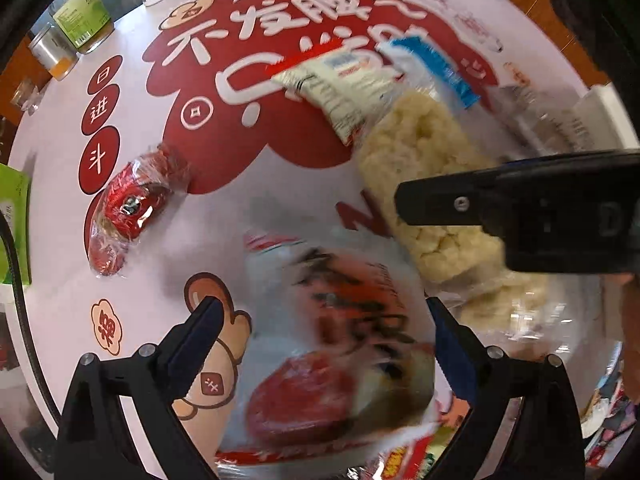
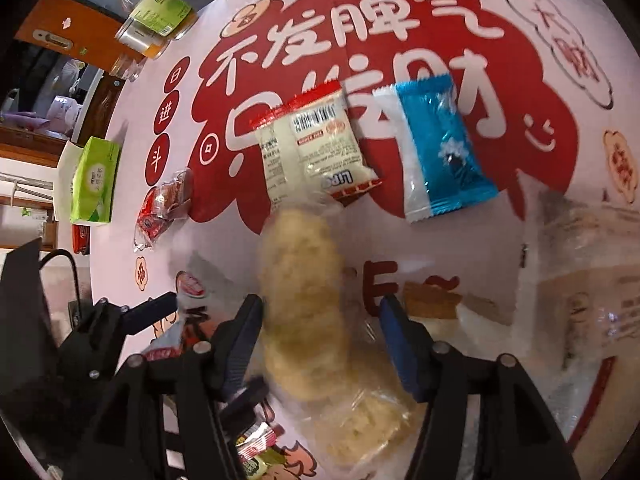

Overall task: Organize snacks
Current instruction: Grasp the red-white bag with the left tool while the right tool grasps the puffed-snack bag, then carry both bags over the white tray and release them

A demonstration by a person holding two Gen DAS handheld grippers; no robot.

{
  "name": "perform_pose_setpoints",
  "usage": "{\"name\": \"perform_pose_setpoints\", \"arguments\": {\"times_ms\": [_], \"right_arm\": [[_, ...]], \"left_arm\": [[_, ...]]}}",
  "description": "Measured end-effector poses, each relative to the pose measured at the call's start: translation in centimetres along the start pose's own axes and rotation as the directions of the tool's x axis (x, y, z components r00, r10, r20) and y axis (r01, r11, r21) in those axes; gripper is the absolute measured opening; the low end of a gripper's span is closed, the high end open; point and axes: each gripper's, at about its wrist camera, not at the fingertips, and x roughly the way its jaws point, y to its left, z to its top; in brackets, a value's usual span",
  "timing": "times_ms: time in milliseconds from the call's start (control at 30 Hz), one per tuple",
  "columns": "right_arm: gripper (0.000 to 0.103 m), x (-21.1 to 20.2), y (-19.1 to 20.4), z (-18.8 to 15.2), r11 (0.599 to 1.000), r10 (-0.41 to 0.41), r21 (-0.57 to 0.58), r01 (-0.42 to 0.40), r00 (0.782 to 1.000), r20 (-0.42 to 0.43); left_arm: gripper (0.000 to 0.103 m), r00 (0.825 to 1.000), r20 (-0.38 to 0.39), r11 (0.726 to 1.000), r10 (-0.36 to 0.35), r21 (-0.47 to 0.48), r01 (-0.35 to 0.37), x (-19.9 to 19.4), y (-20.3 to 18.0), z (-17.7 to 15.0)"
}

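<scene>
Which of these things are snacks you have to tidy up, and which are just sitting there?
Snacks to tidy:
rice cracker pack
red-and-white snack bag
cream packet
blue packet
small red packet

Just sitting there:
green tissue box
bottles
tablecloth

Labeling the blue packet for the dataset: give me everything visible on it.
The blue packet is a flat, glossy plastic pillow wrapper, bright blue with a white strip along its left side and crimped, serrated ends. It looks sealed and unopened. It lies flat on the printed red-and-white tablecloth, tilted, just right of the white-and-red snack packet, their upper corners close or touching. Print on it is unreadable. Neither claw touches it.
</scene>
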Motion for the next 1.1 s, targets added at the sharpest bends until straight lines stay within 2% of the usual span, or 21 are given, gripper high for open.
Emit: {"name": "perform_pose_setpoints", "arguments": {"times_ms": [67,100,133,267,500,733,900,1100], "right_arm": [[0.051,0.0,0.2,-0.2,1.000,0.005,-0.017,-0.005,1.000,0.006],[0.038,-0.1,0.4,-0.3,0.999,0.023,-0.034,-0.023,1.000,0.014],[0.032,-0.1,0.5,-0.4,0.998,0.054,-0.044,-0.053,0.998,0.011],[0.031,-0.7,1.6,-1.1,0.997,0.019,-0.076,-0.016,0.999,0.036],[0.031,-5.5,3.2,-4.6,0.991,0.071,-0.119,-0.054,0.987,0.144],[0.031,-11.2,2.8,-11.1,0.983,0.106,-0.169,-0.067,0.968,0.229],[0.031,-14.9,1.1,-15.9,0.980,0.109,-0.192,-0.057,0.957,0.269],[0.031,-18.9,-2.7,-20.1,0.984,0.047,-0.178,0.017,0.936,0.348]], "left_arm": [[0.083,1.000,0.008,1.000,0.022,-0.008,-0.022,0.2,0.0,-0.2],[0.075,0.999,0.014,0.999,0.031,-0.010,-0.031,0.1,0.0,-0.3],[0.070,0.999,0.022,0.999,0.040,-0.019,-0.039,-0.1,0.1,-0.4],[0.061,0.999,0.039,0.993,0.012,-0.121,-0.007,-1.1,1.5,-1.0],[0.060,0.985,0.152,0.979,0.078,-0.200,-0.047,-7.0,1.3,-3.2],[0.060,0.956,0.280,0.974,0.081,-0.225,-0.017,-15.2,-1.4,-7.5],[0.061,0.944,0.324,0.977,0.062,-0.211,0.008,-19.0,-5.7,-10.3],[0.061,0.932,0.354,0.989,0.076,-0.147,-0.024,-20.9,-13.2,-11.3]]}}
